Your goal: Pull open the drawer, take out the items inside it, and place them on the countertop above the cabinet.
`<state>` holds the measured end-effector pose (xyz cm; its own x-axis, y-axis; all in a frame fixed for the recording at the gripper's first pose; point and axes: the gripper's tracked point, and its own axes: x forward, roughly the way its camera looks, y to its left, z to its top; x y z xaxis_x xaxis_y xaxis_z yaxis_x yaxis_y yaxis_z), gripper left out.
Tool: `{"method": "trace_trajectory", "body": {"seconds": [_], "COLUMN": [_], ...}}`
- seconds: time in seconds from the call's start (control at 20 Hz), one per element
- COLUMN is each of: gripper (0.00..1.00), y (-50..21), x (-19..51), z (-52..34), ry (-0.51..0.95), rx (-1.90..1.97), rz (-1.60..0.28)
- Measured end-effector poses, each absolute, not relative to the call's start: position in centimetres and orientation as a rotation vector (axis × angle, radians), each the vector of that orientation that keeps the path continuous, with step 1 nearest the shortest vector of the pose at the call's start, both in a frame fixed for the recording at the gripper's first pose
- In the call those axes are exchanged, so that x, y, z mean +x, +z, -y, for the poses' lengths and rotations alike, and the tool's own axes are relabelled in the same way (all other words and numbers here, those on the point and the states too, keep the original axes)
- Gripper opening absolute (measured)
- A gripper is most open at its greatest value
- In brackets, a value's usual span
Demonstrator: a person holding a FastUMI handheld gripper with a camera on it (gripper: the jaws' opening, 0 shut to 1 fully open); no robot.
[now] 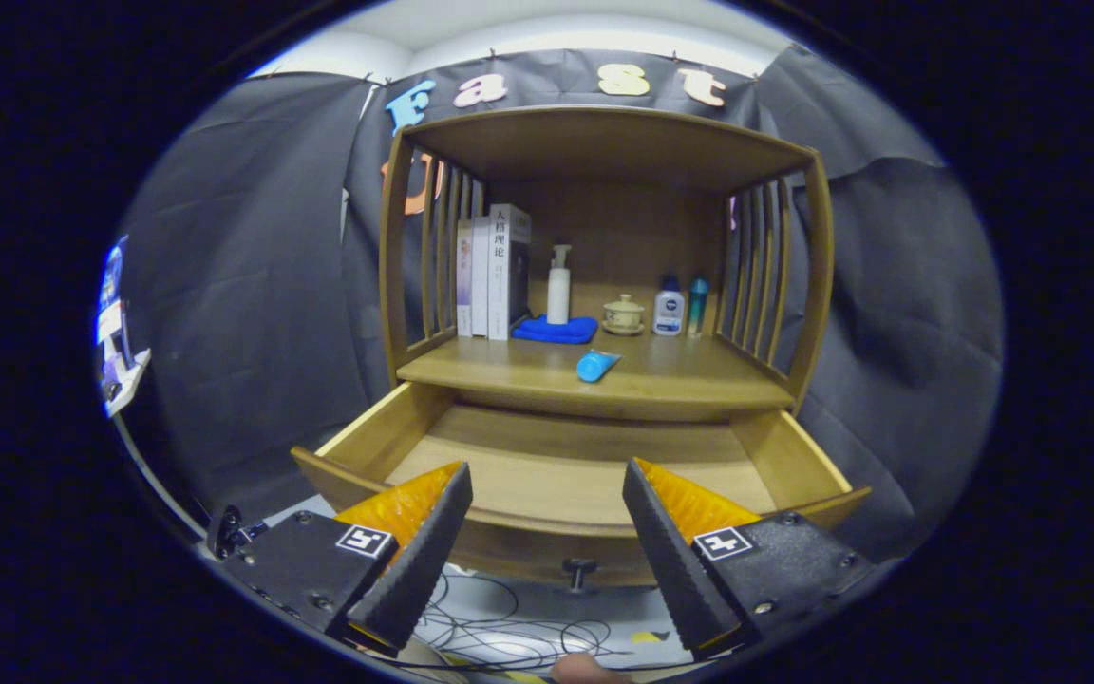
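Jaws (547, 532): mine stand wide apart with nothing between them, hanging in front of the open drawer.

Drawer (566, 465): pulled well out from under the worktop; its small knob (578, 571) sits low on the front panel, between my two fingers. What I can see of its floor is bare wood. The strip just behind the front panel is hidden from me, so I cannot tell if anything lies there.

Worktop (680, 385): the cabinet's wooden top. A blue tube (596, 365) lies on its side close to the front edge, well clear of the rest.

Back row: books (495, 271) upright on the left, a white pump bottle (558, 285) standing behind a folded blue cloth (556, 330), then a small lidded cup (624, 313), a white bottle (668, 306) and a slim teal bottle (697, 304).

Stage, as I judge it: opening is done and the tube looks like the removed item, so the job seems near its end.

Risk, tube: being round and near the lip, it could roll off into the drawer if I bump the cabinet.

Risk, drawer: pushing down on the extended front could tip or strain it.

Risk, blind strip: reaching in unseen, I could knock the front panel.

Risk, cables (499, 636): loose loops on the floor below could snag.
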<state>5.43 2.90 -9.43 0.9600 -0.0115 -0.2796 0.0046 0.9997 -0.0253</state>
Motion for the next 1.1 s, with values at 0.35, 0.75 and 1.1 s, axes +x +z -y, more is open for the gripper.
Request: {"method": "trace_trajectory", "body": {"seconds": [0.35,0.75,1.1], "gripper": [1.0,1.0,1.0], "y": [-15.4,-17.7,-20.5], "x": [3.3,4.8,5.8], "z": [-2.2,-1.7,0.1], "ry": [-0.007,-0.034,-0.102], "rx": [-0.002,-0.003,0.023], "rz": [-0.27,-0.177,-0.199]}}
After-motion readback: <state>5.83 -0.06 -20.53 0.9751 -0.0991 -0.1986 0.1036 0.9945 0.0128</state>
